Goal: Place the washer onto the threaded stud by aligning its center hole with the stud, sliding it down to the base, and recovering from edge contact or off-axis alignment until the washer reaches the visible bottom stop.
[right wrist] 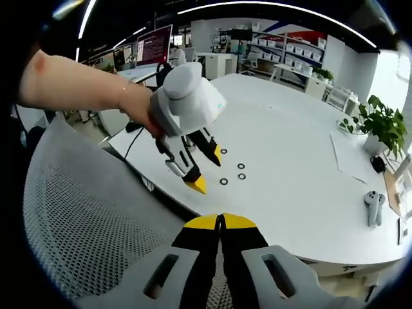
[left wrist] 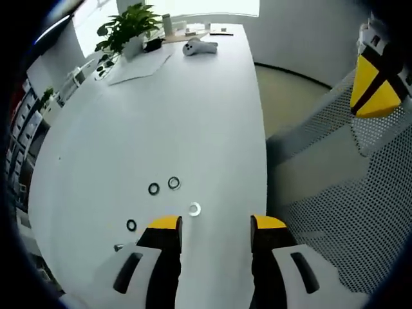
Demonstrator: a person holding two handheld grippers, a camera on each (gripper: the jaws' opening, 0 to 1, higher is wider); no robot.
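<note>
Several washers lie loose on the white table point(left wrist: 193, 116): two dark rings point(left wrist: 153, 188) point(left wrist: 174, 183), a silver washer point(left wrist: 194, 208) and another dark ring point(left wrist: 131, 224). A small grey stub point(left wrist: 118, 246), possibly the stud, stands left of my left jaw. My left gripper point(left wrist: 217, 223) is open above the table edge, with nothing between its jaws. In the right gripper view a hand holds that left gripper point(right wrist: 209, 169) over the washers point(right wrist: 241, 166). My right gripper point(right wrist: 221, 222) is shut with nothing visible in it, off the table over a chair.
A grey mesh chair point(right wrist: 71, 219) point(left wrist: 360, 212) stands at the table's near edge. A potted plant point(left wrist: 129, 26) point(right wrist: 380, 125), papers point(left wrist: 138, 67) and a white controller point(left wrist: 198, 46) point(right wrist: 373, 206) lie at the far end. Shelving and desks fill the room behind.
</note>
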